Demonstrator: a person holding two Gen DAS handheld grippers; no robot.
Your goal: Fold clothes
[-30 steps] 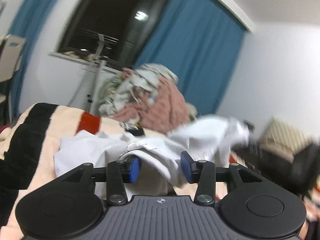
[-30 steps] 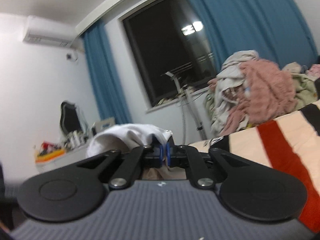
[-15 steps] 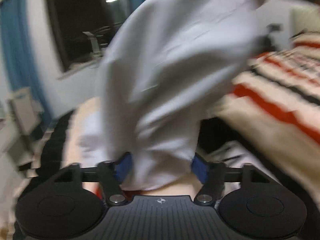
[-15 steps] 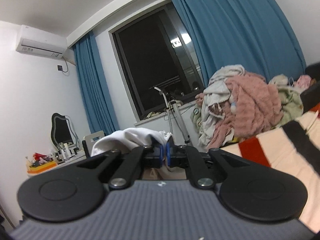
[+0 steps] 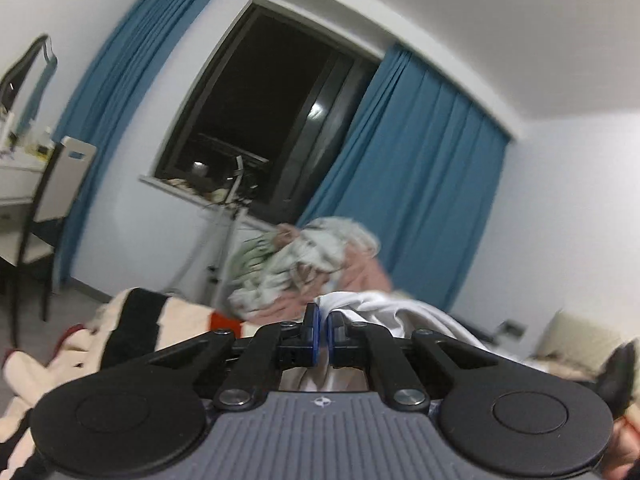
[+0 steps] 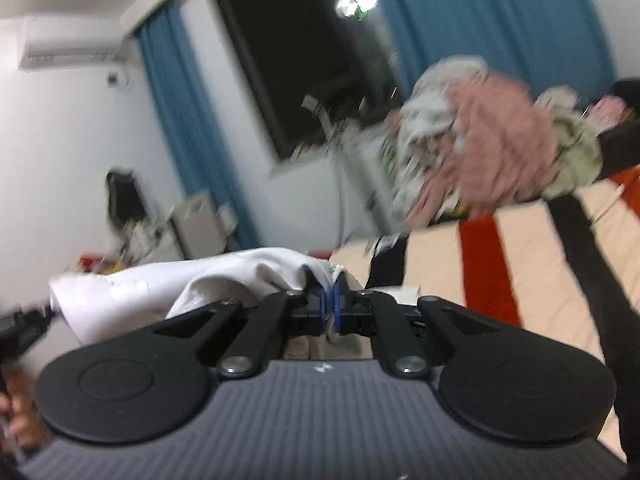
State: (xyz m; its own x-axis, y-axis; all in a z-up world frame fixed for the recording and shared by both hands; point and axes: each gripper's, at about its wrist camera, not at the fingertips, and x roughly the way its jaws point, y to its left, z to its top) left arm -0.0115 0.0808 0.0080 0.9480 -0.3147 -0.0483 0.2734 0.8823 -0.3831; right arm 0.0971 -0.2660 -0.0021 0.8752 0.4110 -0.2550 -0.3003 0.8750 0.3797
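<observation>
A white garment [image 5: 400, 312] hangs between my two grippers, lifted above the striped bed. My left gripper [image 5: 319, 322] is shut on one edge of it; the cloth drapes off to the right of the fingers. My right gripper [image 6: 330, 300] is shut on another edge of the white garment [image 6: 192, 280], which stretches away to the left, toward the other hand at the frame's edge. The part of the cloth below the grippers is hidden.
A striped cream, red and black blanket [image 6: 500, 264] covers the bed. A pile of pink and pale clothes [image 5: 316, 264] [image 6: 480, 148] sits at its far end near a metal stand [image 5: 228, 240]. A chair and desk [image 5: 44, 196] stand at left.
My left gripper was open under the white garment and has closed on its edge. Both grippers have lifted with the cloth; the right stayed shut on it and swung.
</observation>
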